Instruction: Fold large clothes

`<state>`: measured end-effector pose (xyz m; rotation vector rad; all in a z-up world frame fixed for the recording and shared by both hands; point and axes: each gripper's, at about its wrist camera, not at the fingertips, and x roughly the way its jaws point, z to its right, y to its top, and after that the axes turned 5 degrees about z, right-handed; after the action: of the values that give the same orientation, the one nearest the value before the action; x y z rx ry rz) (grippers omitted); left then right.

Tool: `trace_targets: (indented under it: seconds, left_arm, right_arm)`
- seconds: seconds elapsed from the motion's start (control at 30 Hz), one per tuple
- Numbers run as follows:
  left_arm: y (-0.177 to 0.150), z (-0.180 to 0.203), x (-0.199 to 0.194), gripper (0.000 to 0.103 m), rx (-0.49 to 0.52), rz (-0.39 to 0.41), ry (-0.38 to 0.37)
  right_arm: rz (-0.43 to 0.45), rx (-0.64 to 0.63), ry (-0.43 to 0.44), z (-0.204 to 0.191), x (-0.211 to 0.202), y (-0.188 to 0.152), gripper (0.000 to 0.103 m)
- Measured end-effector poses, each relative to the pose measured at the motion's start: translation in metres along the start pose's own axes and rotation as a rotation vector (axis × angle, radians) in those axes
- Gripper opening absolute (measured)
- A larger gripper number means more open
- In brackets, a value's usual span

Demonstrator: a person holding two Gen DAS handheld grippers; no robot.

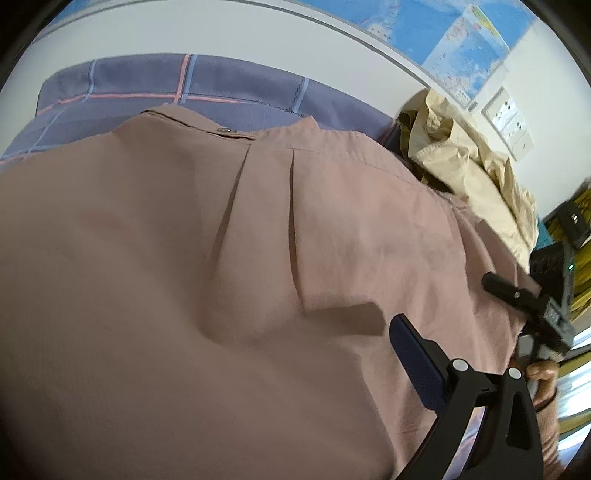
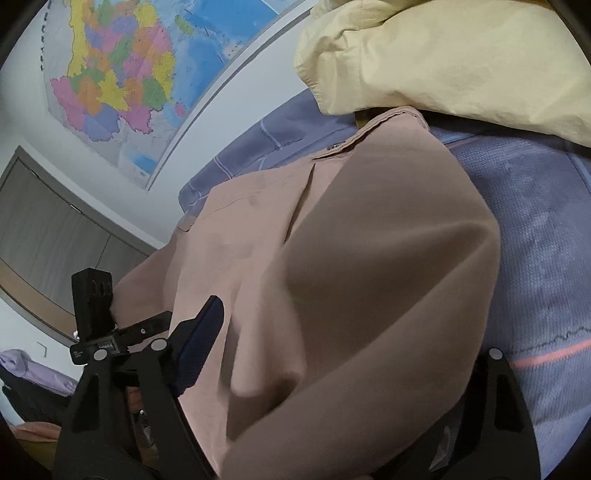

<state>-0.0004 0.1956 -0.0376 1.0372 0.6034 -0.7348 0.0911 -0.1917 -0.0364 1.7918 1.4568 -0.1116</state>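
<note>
In the left wrist view, one padded finger (image 1: 417, 365) of the left gripper (image 1: 424, 369) shows at the lower right, its blue pad lying against the pink shirt (image 1: 221, 277). The other finger is out of sight, so whether these jaws are clenched or released cannot be told. The shirt fills the space ahead of and to the left of that finger, with two long pleats running away from the jaws toward a seam and collar edge further out. To the right of the finger, the right gripper (image 1: 517, 295) appears with the person's hand (image 1: 543, 380) below it.

In the right wrist view, the right gripper (image 2: 343, 354) has its left finger (image 2: 201, 339) resting on the shirt (image 2: 369, 277), while cloth drapes thickly across the gap and hides the other fingertip; only that side's black frame shows at the right. The jaws stand wide apart with the fabric bunched between them, and a firm grip cannot be confirmed. Left of this finger is the left gripper (image 2: 122, 332).

Beyond the shirt in both views lies a purple checked bedsheet (image 1: 147, 85). Further along, ahead and to the right of the jaws, a cream garment (image 1: 465, 173) sits heaped beside the shirt's collar end. Farthest off, a coloured map (image 2: 122, 74) hangs on the white wall (image 1: 221, 33).
</note>
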Motion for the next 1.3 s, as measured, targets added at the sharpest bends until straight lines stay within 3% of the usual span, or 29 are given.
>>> trace_targets:
  seconds: [0.1,0.2,0.27,0.33,0.43,0.5,0.6,0.7,0.73,0.77,0.8,0.83,0.9,1.03,1.3]
  left_arm:
    - [0.002,-0.006,-0.002,0.096,-0.046,0.013,-0.032]
    - [0.0,0.0,-0.001,0.086,-0.016,0.011,0.025]
    - [-0.001,0.002,-0.001,0.081,-0.001,0.017,0.06]
    - [-0.001,0.002,-0.003,0.065,0.001,0.025,0.089]
    - [-0.001,-0.002,-0.005,0.054,-0.006,0.031,0.1]
    - [-0.001,-0.005,-0.005,0.053,-0.004,0.031,0.099]
    - [0.0,-0.004,-0.005,0.053,0.002,0.029,0.099]
    - [0.0,-0.004,-0.004,0.069,-0.002,0.027,0.059]
    - [-0.002,-0.003,-0.004,0.069,0.001,0.032,0.064]
    - [-0.002,-0.001,-0.003,0.069,0.015,0.037,0.077]
    - [-0.002,0.001,-0.002,0.066,0.026,0.044,0.094]
    - [-0.002,0.004,0.0,0.052,0.034,0.048,0.112]
    - [-0.001,0.002,-0.002,0.04,0.034,0.049,0.113]
    - [0.008,-0.003,-0.012,0.021,0.011,0.06,0.076]
    - [0.043,0.001,-0.061,0.017,0.069,0.155,0.027]
  right_arm:
    - [0.001,0.013,0.013,-0.001,0.003,0.003,0.085]
    - [-0.007,-0.029,-0.003,-0.007,0.007,0.003,0.085]
    - [-0.01,-0.048,-0.017,-0.008,0.009,0.004,0.073]
    - [-0.01,-0.042,-0.027,-0.005,0.009,0.004,0.057]
    - [-0.015,-0.035,-0.014,-0.001,0.01,0.004,0.051]
    - [-0.019,-0.04,-0.012,-0.002,0.01,0.004,0.051]
    - [-0.024,-0.027,0.016,-0.002,0.013,0.006,0.066]
    - [-0.026,-0.061,0.002,-0.01,0.017,0.006,0.071]
    - [-0.024,-0.072,-0.011,-0.012,0.018,0.006,0.066]
    - [-0.024,-0.079,-0.026,-0.012,0.02,0.006,0.052]
    - [-0.028,-0.08,-0.035,-0.011,0.021,0.006,0.046]
    - [-0.03,-0.079,-0.036,-0.01,0.022,0.006,0.039]
    - [-0.029,-0.088,-0.026,-0.013,0.022,0.006,0.031]
    - [-0.007,-0.122,0.006,-0.032,0.016,0.008,0.024]
    - [0.052,-0.183,0.079,-0.082,0.001,0.026,0.02]
